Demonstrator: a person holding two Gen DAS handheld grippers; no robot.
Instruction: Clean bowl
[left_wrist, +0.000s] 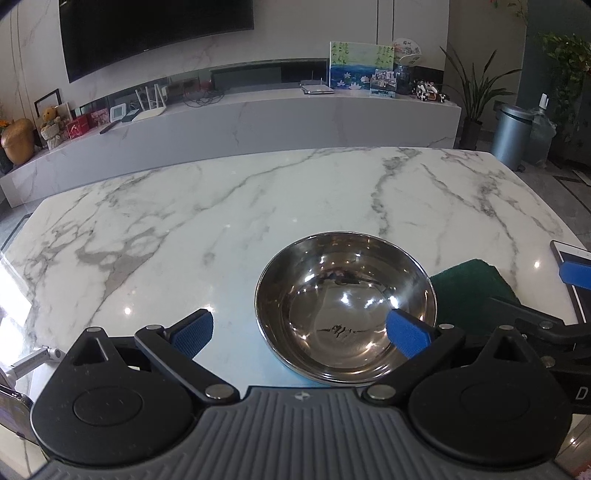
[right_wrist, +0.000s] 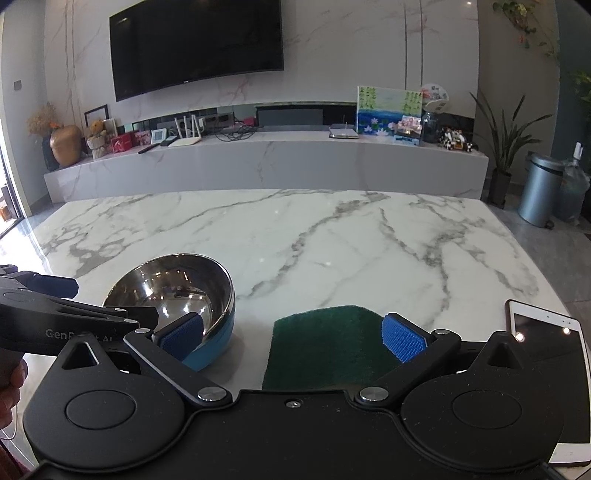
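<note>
A stainless steel bowl (left_wrist: 345, 306) with a blue outside (right_wrist: 218, 339) stands upright on the marble table, with a dark smear on its bottom. My left gripper (left_wrist: 301, 330) is open. Its right finger hangs over the bowl's near right rim and its left finger is outside the bowl, over the table. A dark green scouring pad (right_wrist: 328, 343) lies flat just right of the bowl. My right gripper (right_wrist: 293, 338) is open above the pad's near edge, holding nothing. Its left finger is close to the bowl's wall.
A white tablet (right_wrist: 546, 369) lies at the table's right edge, beside the pad. A hand (right_wrist: 11, 384) shows at the lower left of the right wrist view. The marble table (right_wrist: 332, 240) stretches far beyond the bowl. A TV console stands behind it.
</note>
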